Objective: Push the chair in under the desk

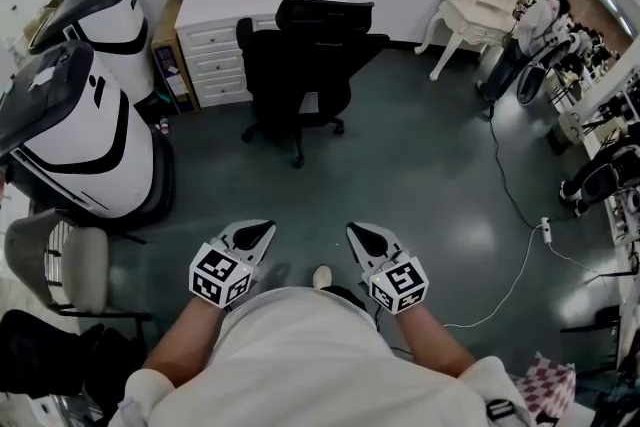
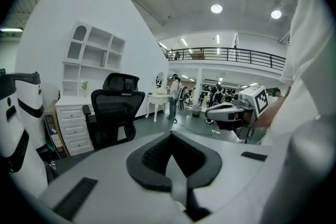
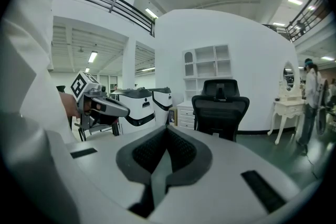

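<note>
Black mesh chair (image 1: 305, 65) on glossy dark floor (image 1: 430, 175), seemingly just clear of white desk (image 1: 220, 5). Left gripper (image 1: 262, 233) and right gripper (image 1: 362, 235): jaws pressed together, empty.

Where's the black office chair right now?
In the head view the black office chair stands upper centre, directly in front of the white desk, with a dressing table further right.

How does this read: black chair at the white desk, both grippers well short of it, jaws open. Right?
Wrong on the jaws: left gripper and right gripper are both shut and empty, as each gripper view shows. The black chair does stand at the white desk, grippers well short.
</note>
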Demonstrator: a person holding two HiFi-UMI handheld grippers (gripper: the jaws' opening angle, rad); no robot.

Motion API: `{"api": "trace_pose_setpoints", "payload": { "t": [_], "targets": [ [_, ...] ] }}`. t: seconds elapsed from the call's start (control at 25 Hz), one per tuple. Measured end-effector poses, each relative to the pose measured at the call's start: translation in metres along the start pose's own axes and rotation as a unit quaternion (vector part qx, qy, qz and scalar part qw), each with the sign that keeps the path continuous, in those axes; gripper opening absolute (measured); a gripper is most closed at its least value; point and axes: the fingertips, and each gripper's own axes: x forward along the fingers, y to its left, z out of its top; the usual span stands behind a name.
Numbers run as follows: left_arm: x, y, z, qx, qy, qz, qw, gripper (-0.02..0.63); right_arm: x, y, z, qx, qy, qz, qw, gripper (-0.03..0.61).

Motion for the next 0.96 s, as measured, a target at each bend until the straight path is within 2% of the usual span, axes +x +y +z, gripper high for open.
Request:
{"api": "trace_pose_setpoints", "payload": {
  "t": [0.44,0.68,0.96],
  "targets": [
    [0.015,0.013,-0.005,-0.003,0.009,-0.002,1.0000,-0.003,0.010,-0.004,-0.008,-0.007,0.013,0.012,1.000,0.005],
    [0.042,0.021,-0.001,-0.006,0.015,0.002,0.9999,-0.003,0.020,-0.028,-0.011,-0.009,0.019,0.025,0.999,0.005],
    [0.083,0.031,0.011,-0.011,0.023,0.022,0.9994,-0.003,0.039,-0.066,-0.012,-0.012,0.026,0.065,0.997,0.005]
  ]
}}
